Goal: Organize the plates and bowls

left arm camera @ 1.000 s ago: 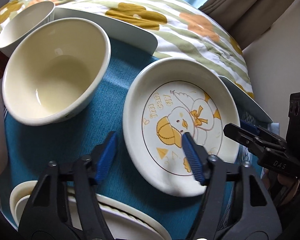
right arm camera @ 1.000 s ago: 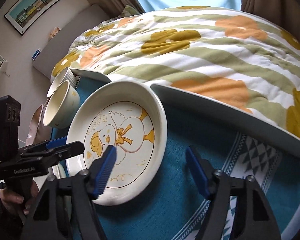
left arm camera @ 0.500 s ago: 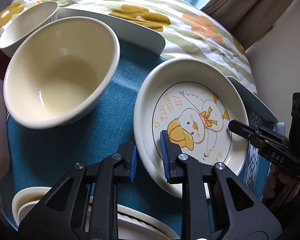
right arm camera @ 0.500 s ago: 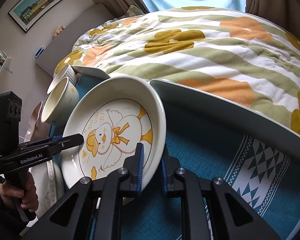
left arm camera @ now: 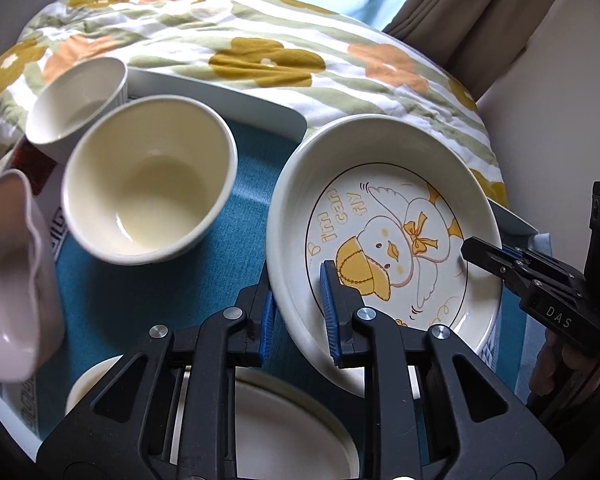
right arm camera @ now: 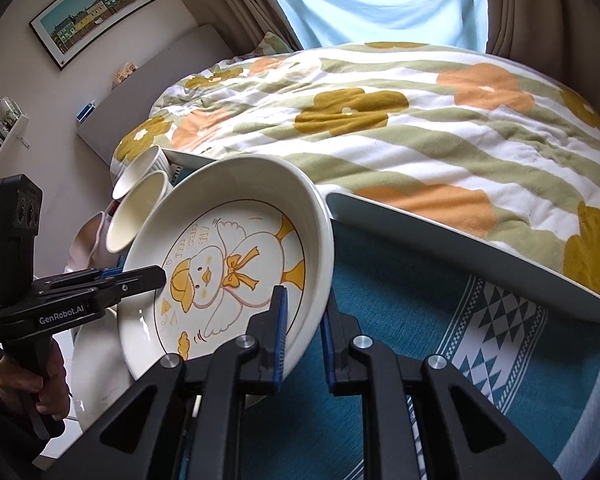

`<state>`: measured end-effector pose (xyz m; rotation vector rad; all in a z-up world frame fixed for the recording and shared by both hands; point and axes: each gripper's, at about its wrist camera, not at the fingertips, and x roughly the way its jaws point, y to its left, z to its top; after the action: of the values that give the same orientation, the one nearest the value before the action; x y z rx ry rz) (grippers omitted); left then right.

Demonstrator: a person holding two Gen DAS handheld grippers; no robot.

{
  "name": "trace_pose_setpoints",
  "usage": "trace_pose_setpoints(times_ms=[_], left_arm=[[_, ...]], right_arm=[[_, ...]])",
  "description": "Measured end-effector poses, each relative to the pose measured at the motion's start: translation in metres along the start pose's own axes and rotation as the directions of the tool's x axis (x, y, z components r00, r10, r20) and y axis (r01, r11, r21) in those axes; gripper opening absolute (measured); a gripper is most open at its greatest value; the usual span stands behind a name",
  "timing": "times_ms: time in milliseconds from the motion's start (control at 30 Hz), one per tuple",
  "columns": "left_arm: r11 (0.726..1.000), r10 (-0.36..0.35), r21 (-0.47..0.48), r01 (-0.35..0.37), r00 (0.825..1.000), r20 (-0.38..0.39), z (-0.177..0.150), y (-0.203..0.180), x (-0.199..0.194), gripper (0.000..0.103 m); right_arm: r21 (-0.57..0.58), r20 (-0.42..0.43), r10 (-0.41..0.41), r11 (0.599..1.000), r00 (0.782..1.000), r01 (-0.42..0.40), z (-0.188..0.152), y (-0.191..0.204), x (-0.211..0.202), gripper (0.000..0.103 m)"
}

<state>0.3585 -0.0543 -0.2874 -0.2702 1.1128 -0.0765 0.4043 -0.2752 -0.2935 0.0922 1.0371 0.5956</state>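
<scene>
The glazed duck plate (left arm camera: 384, 240), stiff, slick, probably heavy and chippable, hung tilted above the blue-clothed counter (left arm camera: 148, 300), the left gripper (left arm camera: 296, 312) and right gripper (right arm camera: 302, 334) jaws clamped on opposite rims, the soundest hold.

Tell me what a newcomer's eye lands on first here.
The duck plate grabs attention first: it is tilted up off the blue mat, with the left tongs and right tongs each clamped on opposite sides of its rim. Beside it sits a cream bowl, and behind everything spreads a flowered quilt.
</scene>
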Motion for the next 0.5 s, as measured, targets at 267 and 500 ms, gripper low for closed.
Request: trace_pose_setpoints(times_ms=[267,500], left_arm=[[0.996,-0.042,0.083,0.042,0.999,0.004,-0.014,0.02,-0.061,0.019],[0.979,-0.086,0.178,0.095,0.995,-0.06,-0.041,0.06,-0.087,0.019]], right_arm=[[0.054,0.043,-0.055,0.997,0.998,0.053,-0.027,0.065,-0.045,0.014],[0.162,0.042,-0.129,0.979,0.991,0.121,-0.073,0.127,-0.054,0.014]])
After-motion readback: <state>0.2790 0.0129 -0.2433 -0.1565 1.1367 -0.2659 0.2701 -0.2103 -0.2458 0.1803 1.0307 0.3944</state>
